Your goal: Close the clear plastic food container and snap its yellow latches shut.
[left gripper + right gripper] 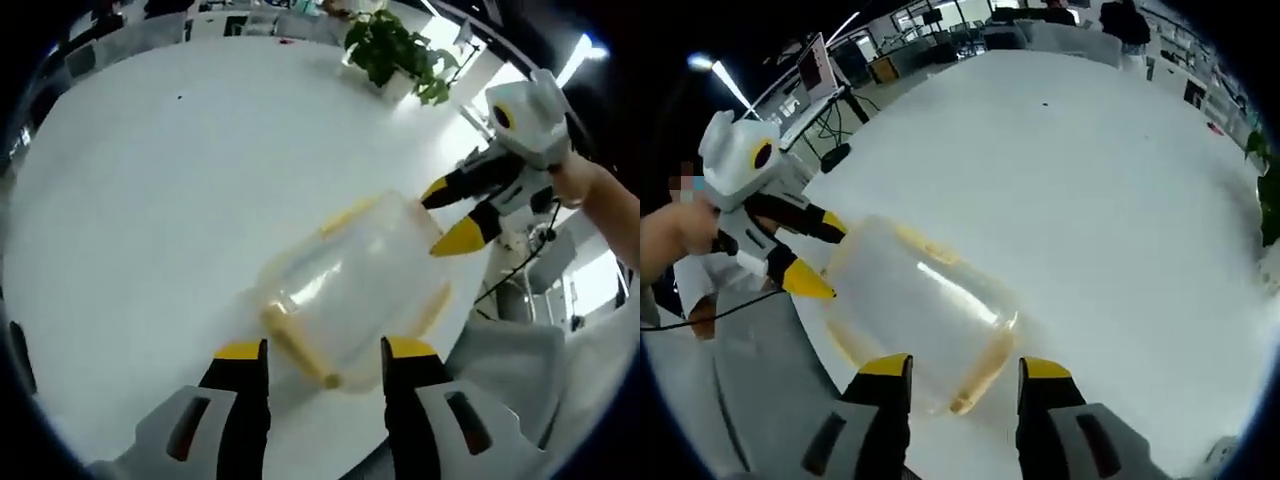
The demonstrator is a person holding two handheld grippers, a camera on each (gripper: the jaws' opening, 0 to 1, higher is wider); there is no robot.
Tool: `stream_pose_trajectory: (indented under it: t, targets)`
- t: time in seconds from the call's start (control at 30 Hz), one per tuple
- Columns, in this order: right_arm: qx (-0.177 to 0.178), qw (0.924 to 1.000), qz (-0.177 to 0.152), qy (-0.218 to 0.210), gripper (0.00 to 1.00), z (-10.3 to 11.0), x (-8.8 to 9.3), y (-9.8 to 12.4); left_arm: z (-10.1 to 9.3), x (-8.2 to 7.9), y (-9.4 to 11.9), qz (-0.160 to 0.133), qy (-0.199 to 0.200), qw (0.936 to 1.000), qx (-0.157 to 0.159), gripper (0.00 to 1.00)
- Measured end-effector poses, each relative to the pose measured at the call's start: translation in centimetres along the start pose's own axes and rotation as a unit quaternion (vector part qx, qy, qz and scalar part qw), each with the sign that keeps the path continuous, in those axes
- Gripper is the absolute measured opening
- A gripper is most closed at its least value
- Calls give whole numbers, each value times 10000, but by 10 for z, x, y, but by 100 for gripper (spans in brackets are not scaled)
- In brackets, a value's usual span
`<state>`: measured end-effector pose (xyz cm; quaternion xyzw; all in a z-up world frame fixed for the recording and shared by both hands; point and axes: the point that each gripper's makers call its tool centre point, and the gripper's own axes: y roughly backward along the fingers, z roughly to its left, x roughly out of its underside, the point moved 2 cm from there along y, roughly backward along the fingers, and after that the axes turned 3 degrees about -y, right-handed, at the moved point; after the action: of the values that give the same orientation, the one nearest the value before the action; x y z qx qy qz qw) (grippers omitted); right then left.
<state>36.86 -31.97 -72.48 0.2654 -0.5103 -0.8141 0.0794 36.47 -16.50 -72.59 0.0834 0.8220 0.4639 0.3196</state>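
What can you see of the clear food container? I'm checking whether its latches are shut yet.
The clear food container is a translucent plastic box with yellow latches along its sides, lying on the white table near its edge. The latch nearest the left gripper looks swung outward, not snapped down. The left gripper's open jaws frame one end; the right gripper frames the opposite end, one tip at its corner. Whether the lid is fully seated is unclear.

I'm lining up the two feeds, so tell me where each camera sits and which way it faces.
Left gripper view: rides the left tongs, looks across the container at the right tongs; a hand shows.
Right gripper view: rides the right tongs, faces the left tongs beyond the container; a hand shows.
Shared: container, white table, both tongs.
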Motion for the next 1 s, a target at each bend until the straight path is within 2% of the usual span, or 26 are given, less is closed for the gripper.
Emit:
stream_pose_trajectory:
  t: [0.27, 0.63, 0.67, 0.7, 0.73, 0.77, 1.0]
  targets:
    - [-65, 9999, 85, -83, 39, 4, -1, -2, -1, -2, -2, -12, 169, 9999, -26, 42]
    - [11, 9998, 201, 21, 38, 7, 0, -4, -2, -3, -4, 14, 131, 9999, -21, 40]
    - [25, 9997, 219, 48, 38, 7, 0, -3, -3, -3, -5, 15, 148, 9999, 28, 36]
    - [-22, 9999, 38, 113, 38, 9, -10, -7, -7, 4, -6, 197, 267, 9994, 91, 37]
    - [26, 9999, 150, 64, 38, 10, -7, -4, -4, -2, -9, 38, 178, 9998, 12, 36]
    - [34, 9998, 160, 77, 38, 9, -7, -4, -5, 0, -8, 143, 39, 9999, 16, 36]
    - [-30, 9998, 181, -93, 39, 10, -4, -3, -3, -3, -7, 162, 110, 9998, 22, 36]
